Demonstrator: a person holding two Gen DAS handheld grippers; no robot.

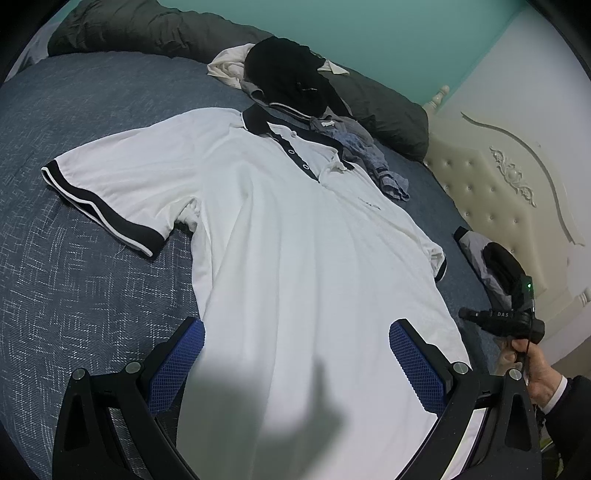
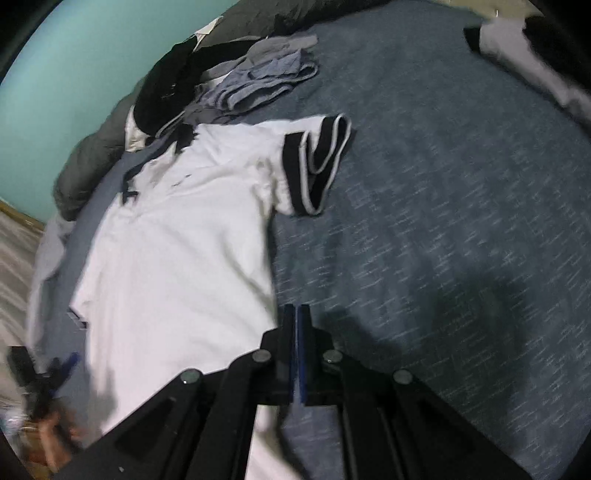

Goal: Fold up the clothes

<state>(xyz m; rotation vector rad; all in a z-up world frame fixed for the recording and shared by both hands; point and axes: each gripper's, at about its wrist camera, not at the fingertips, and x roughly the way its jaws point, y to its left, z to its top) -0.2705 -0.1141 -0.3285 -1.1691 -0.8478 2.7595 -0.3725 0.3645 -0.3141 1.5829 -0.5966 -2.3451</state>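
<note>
A white polo shirt [image 1: 288, 236] with a black collar and black sleeve bands lies flat, front up, on a blue-grey bedspread [image 1: 74, 280]. My left gripper [image 1: 295, 339] hovers open over the shirt's lower part, its blue pads [image 1: 184, 362] spread wide with nothing between them. At the shirt's right side edge, a hand holds my right gripper [image 1: 468, 314]. In the blurred right wrist view the shirt [image 2: 184, 240] lies to the left, and the right gripper [image 2: 297, 314] is shut, its tips at the shirt's side edge. No cloth shows between the pads.
A pile of black, beige and blue-grey clothes [image 1: 295, 81] sits beyond the collar. A dark grey duvet [image 1: 155, 33] lines the teal wall. A cream headboard [image 1: 498, 177] stands on the right, with another white-and-black garment [image 1: 476, 251] near it.
</note>
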